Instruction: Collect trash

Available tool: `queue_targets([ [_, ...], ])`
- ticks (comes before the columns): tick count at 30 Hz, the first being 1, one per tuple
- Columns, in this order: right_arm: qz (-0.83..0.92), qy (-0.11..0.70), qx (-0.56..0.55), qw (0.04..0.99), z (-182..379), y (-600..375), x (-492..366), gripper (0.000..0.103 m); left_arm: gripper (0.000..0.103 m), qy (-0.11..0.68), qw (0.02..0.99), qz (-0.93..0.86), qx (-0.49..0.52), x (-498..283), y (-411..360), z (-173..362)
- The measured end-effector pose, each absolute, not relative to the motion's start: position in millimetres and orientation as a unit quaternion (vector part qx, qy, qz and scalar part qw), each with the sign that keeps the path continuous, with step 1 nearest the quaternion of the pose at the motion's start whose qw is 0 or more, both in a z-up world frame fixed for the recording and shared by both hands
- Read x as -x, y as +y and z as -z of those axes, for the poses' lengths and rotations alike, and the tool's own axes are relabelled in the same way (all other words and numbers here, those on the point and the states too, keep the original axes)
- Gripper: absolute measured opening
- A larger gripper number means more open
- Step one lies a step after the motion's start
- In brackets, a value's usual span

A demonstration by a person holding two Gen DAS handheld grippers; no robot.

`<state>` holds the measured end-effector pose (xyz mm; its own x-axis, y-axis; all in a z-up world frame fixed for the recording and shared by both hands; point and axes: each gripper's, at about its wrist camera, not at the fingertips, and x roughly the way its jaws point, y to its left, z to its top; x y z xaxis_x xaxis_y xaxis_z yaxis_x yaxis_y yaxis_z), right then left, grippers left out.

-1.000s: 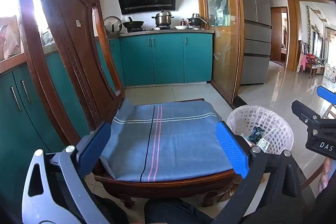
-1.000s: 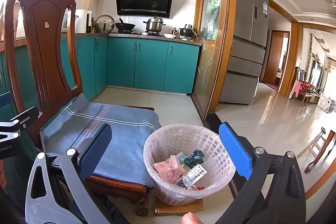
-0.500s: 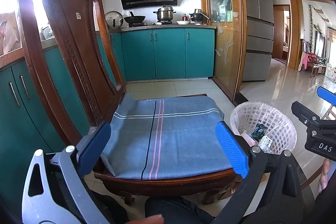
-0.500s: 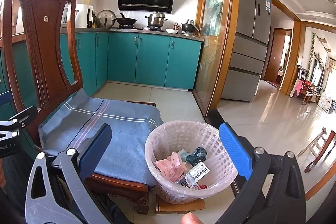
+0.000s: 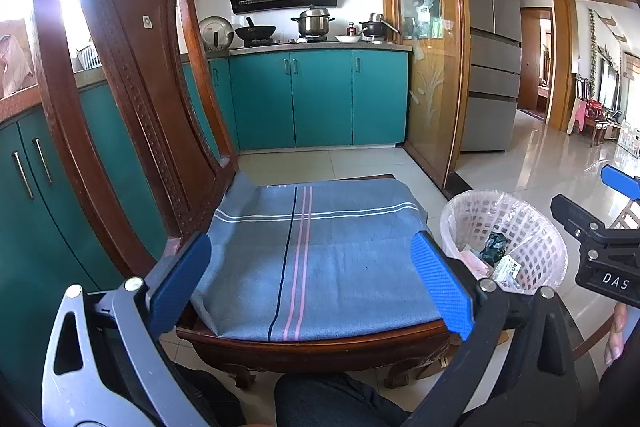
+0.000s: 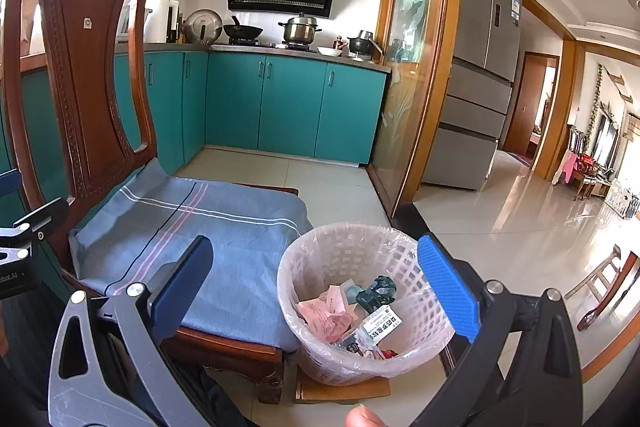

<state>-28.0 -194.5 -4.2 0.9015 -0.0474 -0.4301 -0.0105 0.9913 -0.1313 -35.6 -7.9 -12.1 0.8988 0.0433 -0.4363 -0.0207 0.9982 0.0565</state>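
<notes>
A white lattice waste basket (image 6: 320, 259) with a clear liner stands on the floor right of the chair; it also shows in the left wrist view (image 5: 536, 235). Inside lie pink crumpled paper (image 6: 326, 313), a dark green wrapper (image 6: 378, 293) and a white labelled packet (image 6: 380, 325). My left gripper (image 5: 310, 285) is open and empty, held over the front of the blue striped cloth (image 5: 312, 251) on the chair seat. My right gripper (image 6: 316, 291) is open and empty, above the near side of the basket.
A carved wooden chair (image 5: 132, 75) stands left, its back tall. Teal kitchen cabinets (image 6: 292, 107) line the far wall, with pots on the stove. A glass-and-wood partition (image 6: 416, 75) and a grey fridge (image 6: 476, 79) stand right. Cardboard (image 6: 344, 389) lies under the basket.
Both cameras have shifted slightly, so the chair and basket sit a little higher in view. Both grippers stay open and empty.
</notes>
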Motion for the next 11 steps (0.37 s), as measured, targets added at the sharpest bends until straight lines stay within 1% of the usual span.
queue_targets([
  [3, 0.012, 0.227, 0.064, 0.972, 6, -195, 25, 0.100, 0.100, 0.233, 0.972, -0.013, -0.027, 31, -7, 16],
  [7, 0.002, 0.235, 0.053, 0.971, 6, -195, 21, 0.100, 0.100, 0.264, 0.964, -0.022, -0.028, 15, 0, 27],
  [11, -0.059, 0.207, 0.034, 0.976, -8, -180, 28, 0.100, 0.100, 0.296, 0.953, -0.045, -0.039, -3, 12, 46],
])
